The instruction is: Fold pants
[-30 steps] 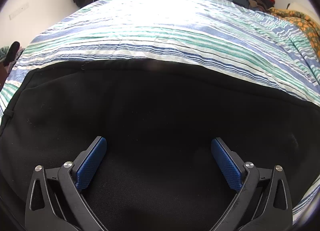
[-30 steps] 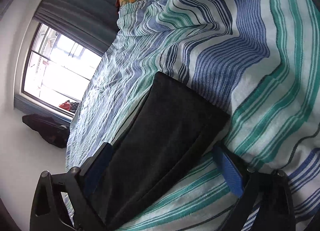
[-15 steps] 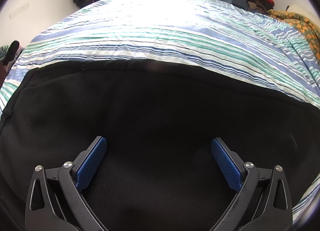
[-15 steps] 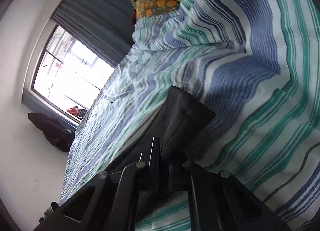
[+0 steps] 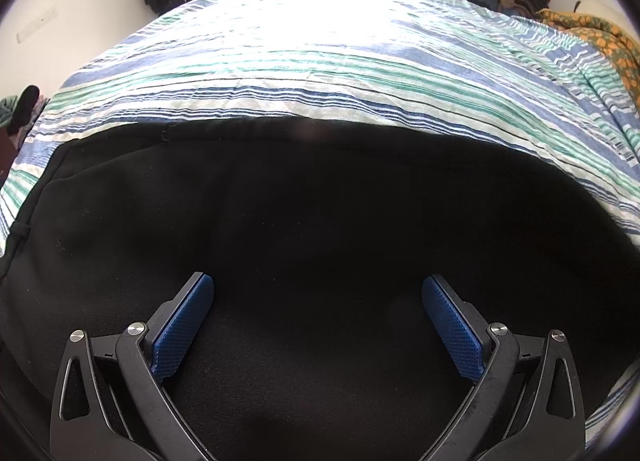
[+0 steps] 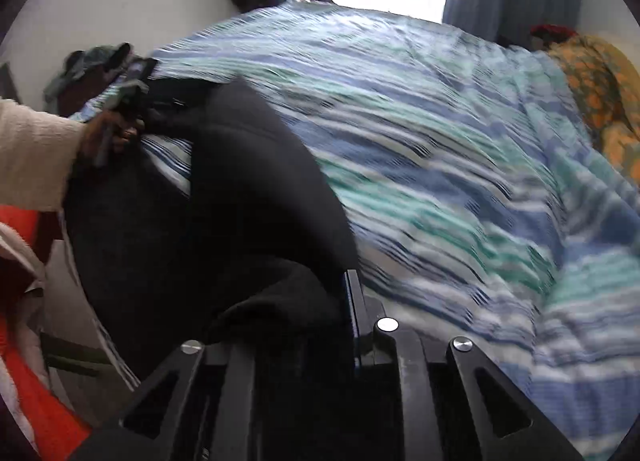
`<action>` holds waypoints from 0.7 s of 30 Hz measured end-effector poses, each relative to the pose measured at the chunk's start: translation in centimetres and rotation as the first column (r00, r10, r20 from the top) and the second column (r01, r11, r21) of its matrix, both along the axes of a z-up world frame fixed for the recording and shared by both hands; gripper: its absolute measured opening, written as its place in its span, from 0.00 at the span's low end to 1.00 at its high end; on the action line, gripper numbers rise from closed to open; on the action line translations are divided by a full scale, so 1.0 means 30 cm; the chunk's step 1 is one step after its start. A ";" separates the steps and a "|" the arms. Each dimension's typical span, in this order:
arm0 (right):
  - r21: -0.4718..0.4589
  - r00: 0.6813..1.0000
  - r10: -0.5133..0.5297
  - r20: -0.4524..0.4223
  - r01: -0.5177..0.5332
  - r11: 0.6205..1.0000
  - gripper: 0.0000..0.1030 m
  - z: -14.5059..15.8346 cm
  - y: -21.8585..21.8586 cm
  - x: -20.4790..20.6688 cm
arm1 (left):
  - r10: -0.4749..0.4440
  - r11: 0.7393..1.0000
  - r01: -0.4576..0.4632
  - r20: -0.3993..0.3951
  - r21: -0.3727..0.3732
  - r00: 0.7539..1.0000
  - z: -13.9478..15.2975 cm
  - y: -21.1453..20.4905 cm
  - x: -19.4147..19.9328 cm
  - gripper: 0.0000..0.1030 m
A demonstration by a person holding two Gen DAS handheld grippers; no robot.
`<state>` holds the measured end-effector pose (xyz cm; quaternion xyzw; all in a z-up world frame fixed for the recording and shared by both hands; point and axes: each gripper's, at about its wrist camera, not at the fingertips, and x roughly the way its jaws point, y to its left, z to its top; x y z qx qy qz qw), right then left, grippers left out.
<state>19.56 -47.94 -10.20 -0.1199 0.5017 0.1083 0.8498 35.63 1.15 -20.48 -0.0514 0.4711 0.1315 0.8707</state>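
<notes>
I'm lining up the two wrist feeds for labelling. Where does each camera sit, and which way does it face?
Left wrist: on the open left gripper, low over the black pants, facing across the striped bedspread toward the window; only its fingers show.
Right wrist: on the right gripper, shut on lifted pants, facing the same window; the person's left hand shows.
Shared: pants, bedspread, window.

- A bed (image 5: 320,61) is covered by a blue, green and white striped sheet.
- Black pants (image 5: 320,221) are spread on it.
- An orange-patterned blanket (image 5: 600,45) is heaped at its right edge.
</notes>
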 end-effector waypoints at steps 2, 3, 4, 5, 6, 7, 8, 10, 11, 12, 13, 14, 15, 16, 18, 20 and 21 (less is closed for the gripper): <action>-0.054 0.974 -0.225 0.010 0.226 0.973 0.51 0.005 -0.151 -0.039 | -0.008 1.000 0.008 -0.051 0.005 0.999 0.017 -0.005 0.012 0.99; -0.028 0.947 -0.319 0.039 0.320 0.947 0.51 0.041 -0.217 -0.057 | -0.021 1.000 0.022 -0.081 0.003 0.996 0.035 -0.010 0.013 0.98; 0.015 0.919 -0.388 0.072 0.388 0.921 0.54 0.075 -0.245 -0.097 | -0.034 0.999 0.033 -0.097 -0.008 0.995 0.057 -0.015 0.006 0.98; 0.055 0.893 -0.436 0.108 0.433 0.900 0.65 0.115 -0.250 -0.128 | -0.052 0.998 0.049 -0.091 -0.037 0.995 0.090 -0.022 -0.013 0.98; 0.084 0.873 -0.465 0.146 0.457 0.885 0.71 0.155 -0.222 -0.167 | -0.076 0.995 0.071 -0.066 -0.069 0.995 0.126 -0.031 -0.043 0.98; 0.110 0.859 -0.477 0.184 0.465 0.879 0.79 0.189 -0.173 -0.205 | -0.107 0.990 0.104 -0.034 -0.096 0.994 0.168 -0.045 -0.084 0.98; 0.140 0.855 -0.472 0.215 0.451 0.881 0.82 0.214 -0.113 -0.234 | -0.140 0.984 0.138 -0.011 -0.109 0.990 0.204 -0.064 -0.129 0.98; 0.218 0.875 -0.421 0.239 0.374 0.901 0.83 0.237 0.046 -0.262 | -0.211 0.970 0.211 0.018 -0.121 0.977 0.258 -0.118 -0.240 0.99; 0.259 0.894 -0.381 0.236 0.320 0.911 0.85 0.234 0.139 -0.262 | -0.246 0.960 0.246 0.022 -0.133 0.969 0.266 -0.148 -0.302 0.99; 0.301 0.915 -0.333 0.229 0.259 0.918 0.86 0.224 0.240 -0.263 | -0.277 0.949 0.277 0.019 -0.148 0.961 0.262 -0.179 -0.362 0.99; 0.341 0.936 -0.281 0.213 0.199 0.919 0.88 0.200 0.339 -0.251 | -0.309 0.937 0.306 0.008 -0.166 0.951 0.244 -0.210 -0.428 0.99; 0.376 0.953 -0.235 0.189 0.151 0.914 0.88 0.170 0.436 -0.230 | -0.342 0.925 0.334 -0.015 -0.180 0.940 0.212 -0.241 -0.490 0.99; 0.403 0.969 -0.191 0.157 0.114 0.908 0.88 0.135 0.533 -0.215 | -0.381 0.912 0.366 -0.052 -0.188 0.923 0.168 -0.273 -0.546 0.99; 0.417 0.982 -0.145 0.119 0.083 0.905 0.88 0.094 0.616 -0.191 | -0.417 0.900 0.396 -0.092 -0.182 0.904 0.121 -0.298 -0.593 0.99; 0.393 0.999 -0.037 0.032 0.021 0.919 0.88 0.010 0.751 -0.153 | -0.431 0.902 0.423 -0.113 -0.088 0.895 0.061 -0.317 -0.688 0.99; 0.258 0.999 0.032 -0.014 -0.027 0.966 0.88 -0.070 0.844 -0.157 | -0.440 0.898 0.438 -0.065 -0.051 0.895 0.069 -0.304 -0.758 0.99; 0.191 0.997 0.057 -0.048 -0.046 0.981 0.88 -0.113 0.874 -0.166 | -0.454 0.891 0.451 -0.074 -0.058 0.888 0.074 -0.298 -0.775 0.99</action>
